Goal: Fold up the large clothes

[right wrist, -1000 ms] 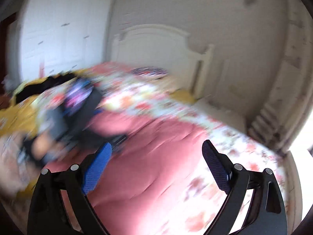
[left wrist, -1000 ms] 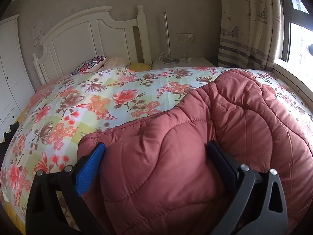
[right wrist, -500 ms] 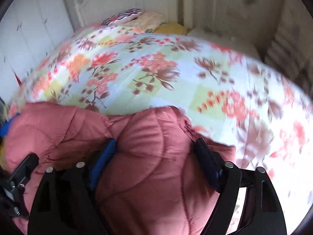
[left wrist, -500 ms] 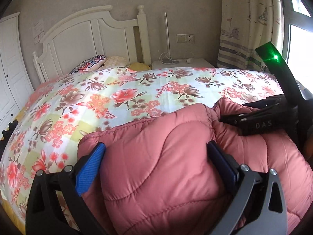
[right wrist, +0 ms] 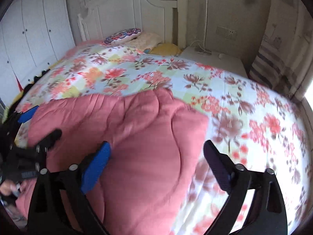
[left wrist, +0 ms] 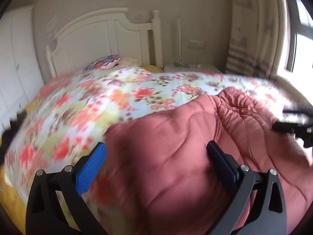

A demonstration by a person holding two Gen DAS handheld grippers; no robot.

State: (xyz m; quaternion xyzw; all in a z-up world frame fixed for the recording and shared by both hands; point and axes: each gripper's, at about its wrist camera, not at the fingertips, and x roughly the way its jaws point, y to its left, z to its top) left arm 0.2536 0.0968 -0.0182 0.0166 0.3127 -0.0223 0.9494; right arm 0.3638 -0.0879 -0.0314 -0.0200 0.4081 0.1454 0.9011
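Note:
A folded pink quilted coat [left wrist: 176,146] lies on the flowered bedspread [left wrist: 117,98]. My left gripper [left wrist: 156,158] is open, jaws wide apart above the coat's left part, holding nothing. In the right wrist view the coat [right wrist: 137,137] lies at lower left. My right gripper [right wrist: 156,160] is open over the coat's right edge, holding nothing. The right gripper also shows at the right edge of the left wrist view [left wrist: 293,126]. The left gripper shows at the left of the right wrist view [right wrist: 29,156].
A white headboard [right wrist: 127,13] and pillows [right wrist: 125,35] stand at the far end. A white nightstand [right wrist: 211,58] is beside the bed, curtains [right wrist: 273,49] to the right, white wardrobe doors [right wrist: 33,33] to the left. Dark clothing [left wrist: 11,129] lies at the bed's left edge.
Both grippers have drawn back and lifted off the coat; half a second ago the padding filled their jaws. The coat now lies folded smaller and flatter on the bed.

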